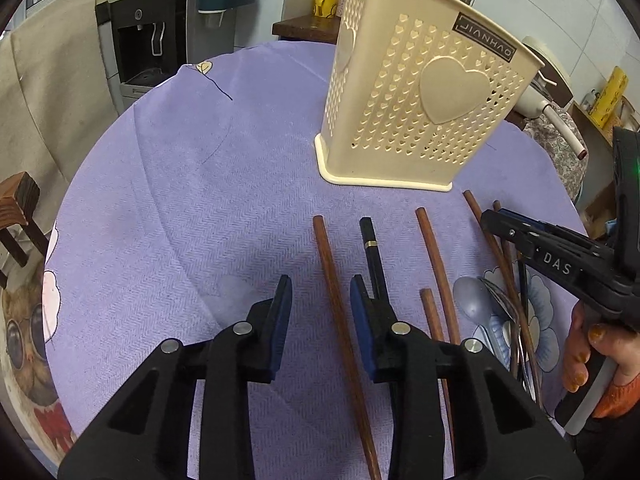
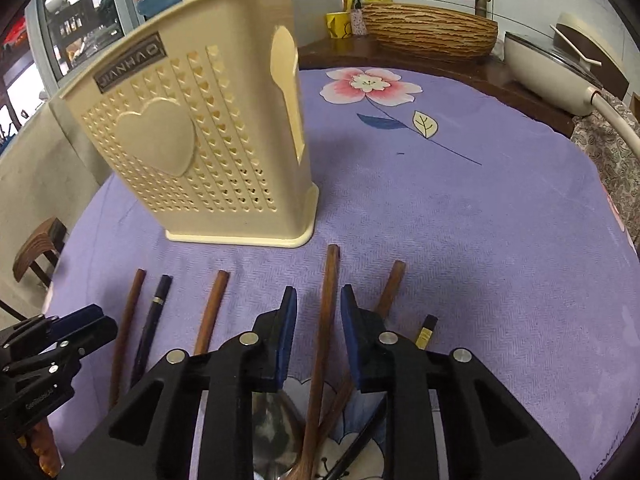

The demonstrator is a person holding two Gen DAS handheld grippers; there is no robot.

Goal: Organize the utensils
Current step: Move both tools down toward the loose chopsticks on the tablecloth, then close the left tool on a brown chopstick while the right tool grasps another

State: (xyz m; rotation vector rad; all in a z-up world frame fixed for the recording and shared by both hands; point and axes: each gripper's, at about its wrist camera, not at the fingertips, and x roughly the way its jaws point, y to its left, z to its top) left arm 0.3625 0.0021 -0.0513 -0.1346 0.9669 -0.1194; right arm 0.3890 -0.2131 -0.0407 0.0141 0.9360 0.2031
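A cream perforated utensil holder [image 1: 420, 100] [image 2: 192, 152] stands upright on the purple cloth. Brown wooden chopsticks and a black one with a gold band [image 1: 370, 248] lie in front of it. My left gripper [image 1: 320, 284] is open, its blue pads on either side of a brown chopstick [image 1: 332, 292] without touching it. My right gripper [image 2: 319, 292] is open too and straddles another brown chopstick [image 2: 326, 304], which lies over a pile of spoons [image 2: 272, 420]. A grey-blue spoon [image 1: 474, 300] lies in that pile. The holder's inside is hidden.
The round table's purple cloth [image 2: 460, 220] has bare room to the right and behind the holder. A wooden stool [image 1: 20, 208] stands at the left edge. A white pan [image 2: 552, 76] and a woven basin [image 2: 428, 28] sit beyond the far edge. A hand [image 1: 580, 340] holds the right gripper.
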